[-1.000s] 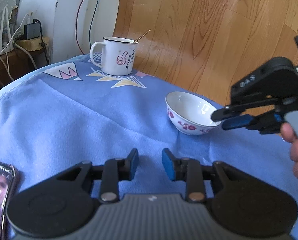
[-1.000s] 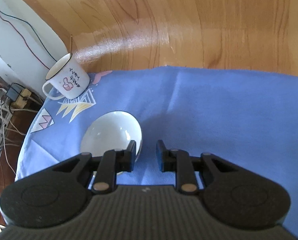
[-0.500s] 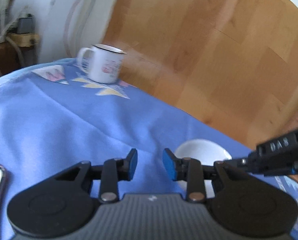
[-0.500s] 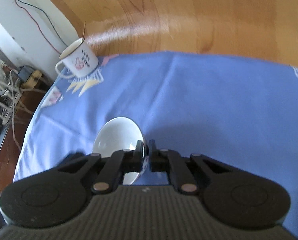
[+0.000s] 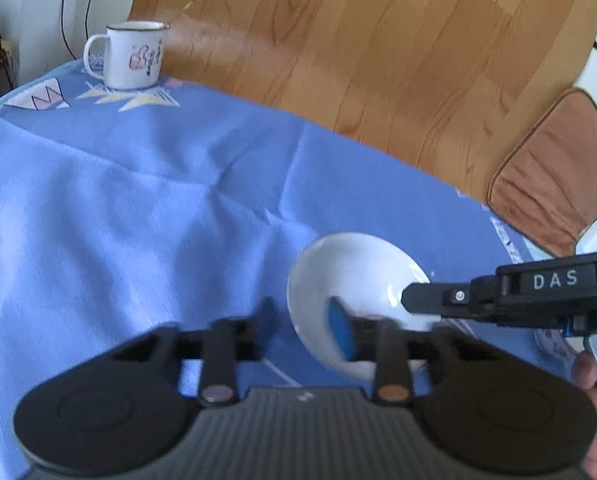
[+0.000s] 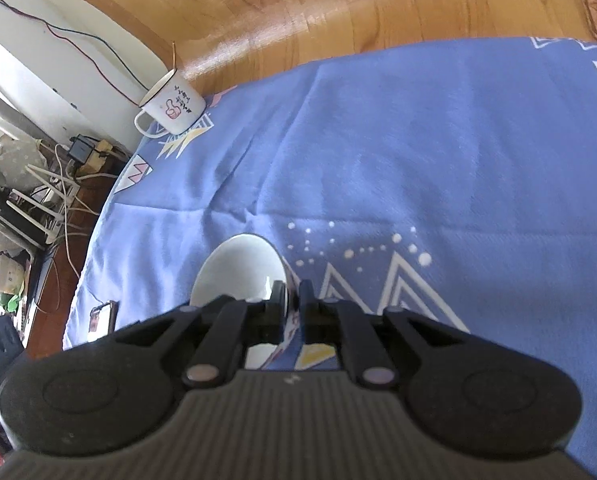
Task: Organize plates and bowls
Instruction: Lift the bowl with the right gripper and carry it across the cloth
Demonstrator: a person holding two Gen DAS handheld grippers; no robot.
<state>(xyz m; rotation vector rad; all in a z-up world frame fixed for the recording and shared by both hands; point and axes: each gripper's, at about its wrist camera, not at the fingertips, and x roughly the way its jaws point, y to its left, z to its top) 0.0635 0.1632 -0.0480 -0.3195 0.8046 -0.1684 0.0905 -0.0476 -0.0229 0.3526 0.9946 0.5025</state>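
Note:
A white bowl (image 5: pixel 350 268) with red flowers on its outside hangs tilted just above the blue tablecloth (image 5: pixel 138 200). My right gripper (image 5: pixel 408 300) comes in from the right and pinches the bowl's right rim. In the right wrist view the bowl (image 6: pixel 238 272) has its rim clamped between the narrow jaws of the right gripper (image 6: pixel 292 296), which are easing open. My left gripper (image 5: pixel 304 320) straddles the bowl's near rim, one finger outside, the blue pad inside. Its jaws are closing and the pads stand off the rim.
A white enamel mug (image 5: pixel 132 56) with a stick in it stands at the table's far left corner. A phone (image 6: pixel 102 314) lies near the left edge. A brown cushion (image 5: pixel 550 168) sits beyond the right edge. A hand (image 5: pixel 590 368) holds the right gripper. Cables and a router (image 6: pixel 14 208) crowd the floor at left.
The right gripper shut on the bowl's rim and carried it rightward, nearer to me. The left gripper swung right until the bowl's rim came between its jaws. The phone left the left view.

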